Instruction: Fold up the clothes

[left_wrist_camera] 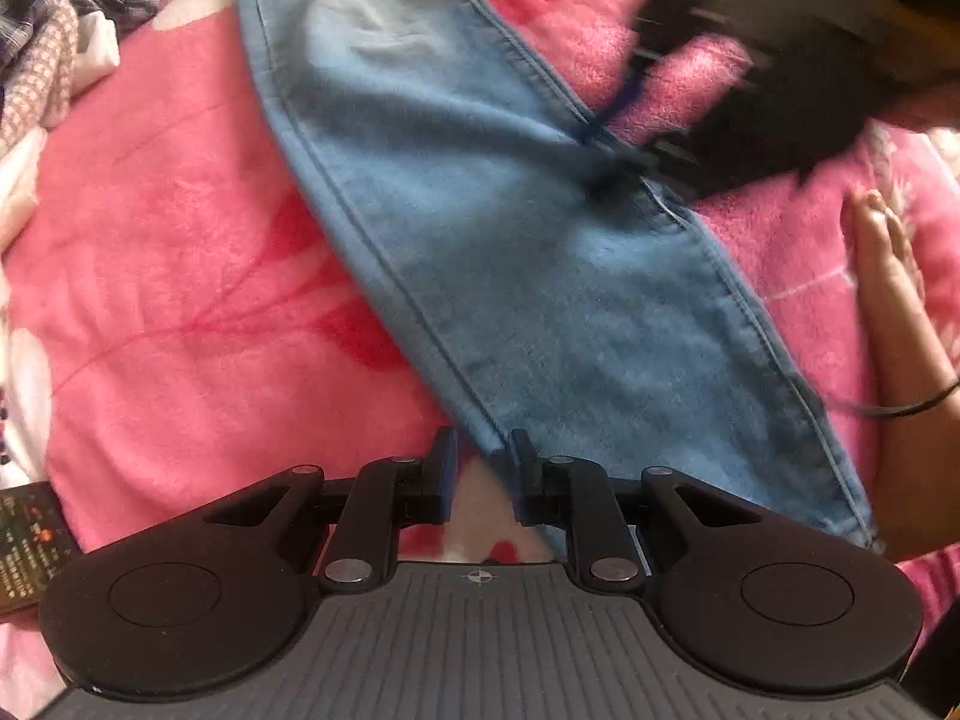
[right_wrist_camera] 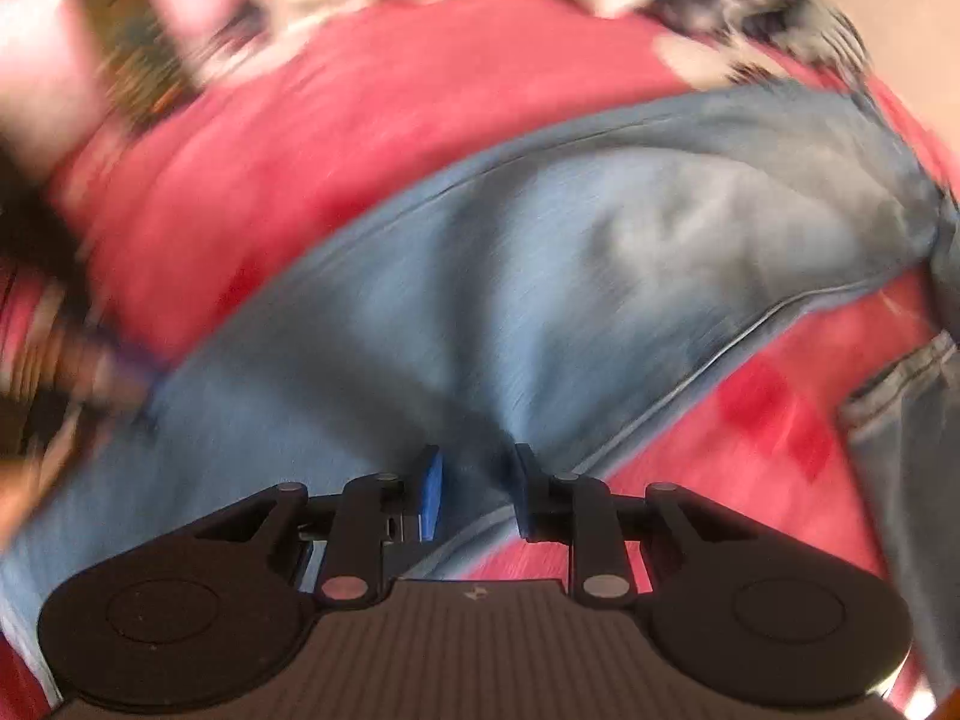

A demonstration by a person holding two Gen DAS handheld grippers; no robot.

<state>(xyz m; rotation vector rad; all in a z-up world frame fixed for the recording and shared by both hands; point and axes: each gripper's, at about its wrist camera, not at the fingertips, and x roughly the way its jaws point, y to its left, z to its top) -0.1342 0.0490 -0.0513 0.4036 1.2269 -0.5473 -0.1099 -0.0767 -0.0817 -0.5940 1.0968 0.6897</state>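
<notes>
Left tongs (left_wrist_camera: 483, 468), at the lower centre of the left wrist view: the two pads stand a little apart, and the seamed edge of the jeans leg (left_wrist_camera: 480, 228) runs in between them; the pads appear clenched on that edge, with pale blanket showing in the rest of the gap. Right tongs (right_wrist_camera: 480, 489), at the lower centre of the right wrist view: the blue pads stand slightly apart with denim (right_wrist_camera: 540, 276) gathered between them, so they appear to be grasping the cloth, though this frame is heavily blurred.

Jeans: light blue, lying on a pink fleece blanket (left_wrist_camera: 180, 252). In the left wrist view the leg's long axis runs diagonally from the upper centre of the frame to the lower right, with a stitched seam along each edge. In the right wrist view the same leg runs from the lower left to the upper right.

Surroundings: a bare foot (left_wrist_camera: 888, 276) at the right edge of the left wrist view; crumpled plaid and knitted clothes (left_wrist_camera: 54, 30) in the upper left; a dark packet (left_wrist_camera: 27, 540) with small print, too small to read, at the lower left edge.
</notes>
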